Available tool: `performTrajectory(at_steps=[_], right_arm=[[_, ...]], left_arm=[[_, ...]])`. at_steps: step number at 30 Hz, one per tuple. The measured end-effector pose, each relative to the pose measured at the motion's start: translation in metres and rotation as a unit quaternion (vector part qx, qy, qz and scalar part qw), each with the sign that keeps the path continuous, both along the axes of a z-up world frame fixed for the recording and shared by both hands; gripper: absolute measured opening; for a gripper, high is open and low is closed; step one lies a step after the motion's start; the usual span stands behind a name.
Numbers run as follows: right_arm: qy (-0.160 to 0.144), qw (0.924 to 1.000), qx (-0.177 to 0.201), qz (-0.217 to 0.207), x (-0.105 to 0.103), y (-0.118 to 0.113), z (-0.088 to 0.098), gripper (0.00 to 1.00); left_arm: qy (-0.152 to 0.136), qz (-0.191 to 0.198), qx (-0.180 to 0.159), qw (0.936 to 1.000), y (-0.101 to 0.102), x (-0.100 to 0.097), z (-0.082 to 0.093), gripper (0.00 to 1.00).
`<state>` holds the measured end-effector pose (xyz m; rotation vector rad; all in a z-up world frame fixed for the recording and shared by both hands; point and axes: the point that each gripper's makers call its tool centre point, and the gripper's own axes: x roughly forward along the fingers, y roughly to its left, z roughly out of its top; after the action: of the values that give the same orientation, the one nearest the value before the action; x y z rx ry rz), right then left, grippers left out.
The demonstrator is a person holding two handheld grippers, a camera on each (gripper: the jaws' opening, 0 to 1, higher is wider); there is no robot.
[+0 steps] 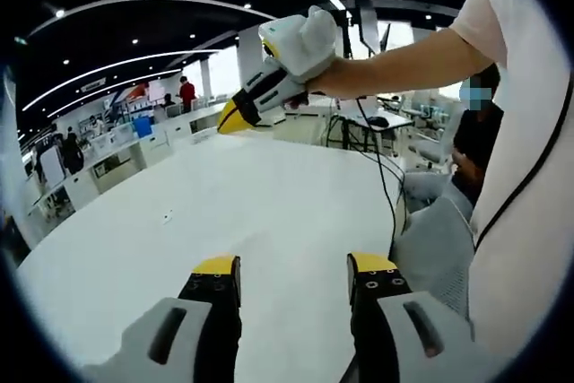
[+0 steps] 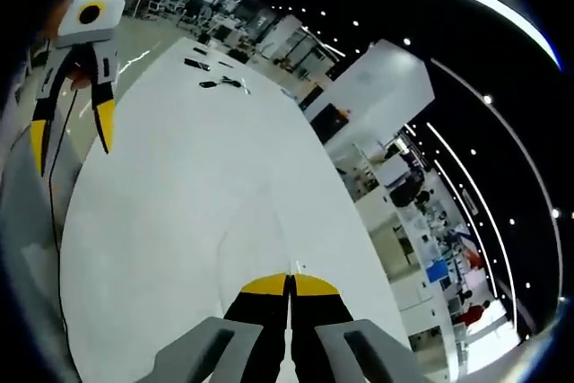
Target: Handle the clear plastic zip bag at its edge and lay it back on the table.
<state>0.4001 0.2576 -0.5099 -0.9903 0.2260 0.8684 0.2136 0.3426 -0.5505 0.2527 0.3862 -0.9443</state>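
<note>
Right gripper point(image 2: 289, 286), nearest my lens: jaws pressed together, raised over the white table point(image 2: 179, 221). A faint streak point(image 2: 274, 232) runs from its tips along the table's length. It is possibly the clear zip bag's edge, which I cannot confirm. Left gripper point(image 1: 293, 274): jaws wide apart, empty, low above the table's near edge, so the right is nearer. No writing is legible.

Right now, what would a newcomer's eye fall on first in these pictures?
First, the big white table spreading under both grippers. In the left gripper view, the left gripper stands open at the bottom, while the right gripper, held by a person's hand, hangs shut above the table. In the right gripper view, small dark things lie at the far end.
</note>
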Motion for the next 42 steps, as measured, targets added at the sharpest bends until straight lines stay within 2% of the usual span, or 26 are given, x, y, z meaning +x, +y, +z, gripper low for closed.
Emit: performTrajectory(at_steps=[4, 12, 16, 18, 20, 26, 29, 38, 39, 42], right_arm=[[-0.01, 0.9999, -0.009, 0.006, 0.008, 0.002, -0.003, 0.0], [-0.016, 0.9986, -0.045, 0.02, 0.011, 0.007, -0.033, 0.0], [0.005, 0.9984, -0.049, 0.027, -0.001, 0.009, -0.052, 0.0], [0.031, 0.9984, -0.04, 0.027, -0.008, 0.01, -0.064, 0.0], [0.032, 0.998, -0.047, 0.029, -0.012, 0.009, -0.072, 0.0], [0.071, 0.9962, -0.042, 0.029, -0.028, 0.01, -0.101, 0.0], [0.081, 0.9953, -0.045, 0.03, -0.035, 0.01, -0.115, 0.0], [0.079, 0.9939, -0.062, 0.047, -0.048, 0.013, -0.145, 0.0], [0.088, 0.9931, -0.061, 0.048, -0.053, 0.014, -0.15, 0.0], [0.092, 0.9917, -0.067, 0.06, -0.064, 0.016, -0.157, 0.0]], left_arm=[[0.003, 0.002, 0.001, 1.0, 0.002, 0.001, -0.002, 0.45], [0.005, 0.008, 0.003, 1.0, 0.005, 0.003, -0.004, 0.44], [0.008, 0.009, 0.005, 0.9999, 0.007, 0.003, -0.006, 0.44], [0.009, 0.01, 0.006, 0.9999, 0.007, 0.002, -0.007, 0.44], [0.011, 0.01, 0.006, 0.9999, 0.007, 0.002, -0.008, 0.44], [0.014, 0.005, 0.007, 0.9999, 0.004, 0.001, -0.01, 0.44], [0.015, 0.005, 0.008, 0.9998, 0.004, 0.001, -0.011, 0.44], [0.02, 0.001, 0.011, 0.9997, 0.003, 0.0, -0.014, 0.44], [0.02, 0.0, 0.012, 0.9997, 0.002, 0.0, -0.014, 0.44], [0.021, 0.0, 0.011, 0.9997, 0.002, 0.0, -0.015, 0.43]])
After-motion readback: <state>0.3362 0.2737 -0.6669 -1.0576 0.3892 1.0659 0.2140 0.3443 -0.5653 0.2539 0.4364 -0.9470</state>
